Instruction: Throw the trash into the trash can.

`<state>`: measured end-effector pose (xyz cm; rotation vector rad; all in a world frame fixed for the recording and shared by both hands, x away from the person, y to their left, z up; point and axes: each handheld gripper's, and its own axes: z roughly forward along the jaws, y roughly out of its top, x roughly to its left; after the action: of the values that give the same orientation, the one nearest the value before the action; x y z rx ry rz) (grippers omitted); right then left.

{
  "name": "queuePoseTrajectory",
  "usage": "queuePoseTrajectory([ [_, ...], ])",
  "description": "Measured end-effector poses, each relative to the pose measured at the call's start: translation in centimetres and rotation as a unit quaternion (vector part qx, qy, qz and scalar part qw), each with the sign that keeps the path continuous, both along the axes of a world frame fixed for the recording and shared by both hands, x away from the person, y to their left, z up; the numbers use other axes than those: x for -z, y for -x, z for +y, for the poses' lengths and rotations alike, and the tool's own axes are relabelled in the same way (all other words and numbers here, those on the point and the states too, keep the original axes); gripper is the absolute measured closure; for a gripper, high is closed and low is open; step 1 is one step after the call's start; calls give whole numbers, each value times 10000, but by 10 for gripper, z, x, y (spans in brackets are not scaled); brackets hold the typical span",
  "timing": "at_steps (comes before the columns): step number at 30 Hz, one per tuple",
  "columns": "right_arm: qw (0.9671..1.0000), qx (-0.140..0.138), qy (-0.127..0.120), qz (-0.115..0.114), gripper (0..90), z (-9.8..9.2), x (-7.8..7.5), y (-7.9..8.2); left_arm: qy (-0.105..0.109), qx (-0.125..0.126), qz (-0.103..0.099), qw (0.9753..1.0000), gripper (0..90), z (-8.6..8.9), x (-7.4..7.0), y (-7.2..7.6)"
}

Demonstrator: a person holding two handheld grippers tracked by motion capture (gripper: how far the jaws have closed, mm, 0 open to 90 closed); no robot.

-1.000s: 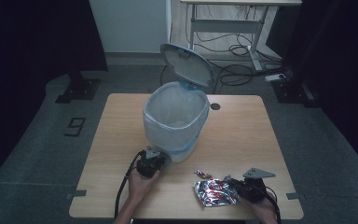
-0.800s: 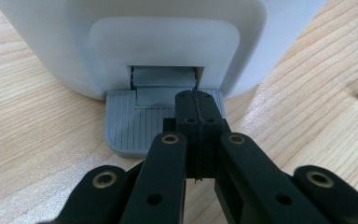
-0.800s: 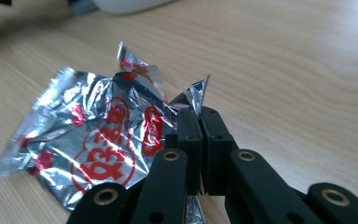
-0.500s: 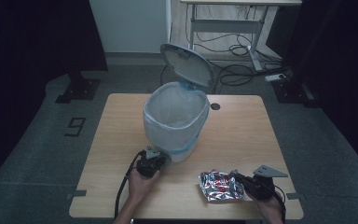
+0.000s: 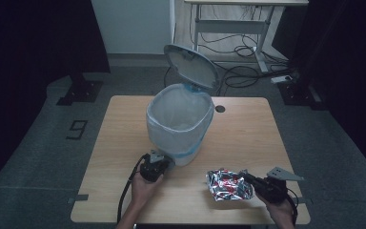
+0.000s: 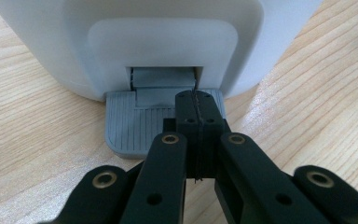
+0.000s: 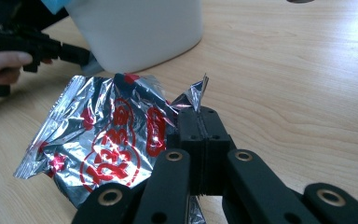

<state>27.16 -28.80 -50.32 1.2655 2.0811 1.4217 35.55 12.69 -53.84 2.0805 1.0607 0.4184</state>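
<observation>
1. A white pedal bin (image 5: 180, 125) stands near the middle of the wooden surface (image 5: 248, 138), lined with a pale bag that folds over its rim.
2. Its grey lid (image 5: 191, 66) is raised and tilts back behind the opening.
3. The left gripper (image 5: 158, 161) sits at the bin's near base, held by the person's left hand (image 5: 143, 187).
4. In the left gripper view, the left gripper (image 6: 196, 109) has its fingers pressed together with nothing between them, their tips resting on the ribbed grey pedal (image 6: 135, 123) that juts from the foot of the bin (image 6: 168, 42).
5. A crumpled silver foil wrapper (image 5: 228, 185) with red print lies on the surface to the right of the bin, near the front edge and apart from the bin.
6. The right gripper (image 5: 249, 178) meets the wrapper's right edge, with the person's right hand (image 5: 280, 211) behind it.
7. In the right gripper view, the right gripper (image 7: 204, 125) has its fingers clamped on a corner of the wrapper (image 7: 107, 144), a foil tip sticking up just past them.
8. The same view shows the bin's white wall (image 7: 140, 28) beyond the wrapper and the left gripper (image 7: 77, 53) at the bin's base.
</observation>
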Motion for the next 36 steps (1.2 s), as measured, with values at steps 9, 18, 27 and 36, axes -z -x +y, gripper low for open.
queuePoseTrajectory([
  [9,9998,96,-147,-114,895,-6,-8,1,12,5,8,10000,900,0,0,0],
  [18,9993,161,-232,-248,895,-9,-17,0,14,7,8,10000,900,1,0,0],
  [27,9985,195,-333,-386,895,-10,-28,-1,15,8,1,10000,900,1,0,0],
  [36,9976,136,-466,-498,896,-7,-39,0,10,13,3,10000,900,1,0,0],
])
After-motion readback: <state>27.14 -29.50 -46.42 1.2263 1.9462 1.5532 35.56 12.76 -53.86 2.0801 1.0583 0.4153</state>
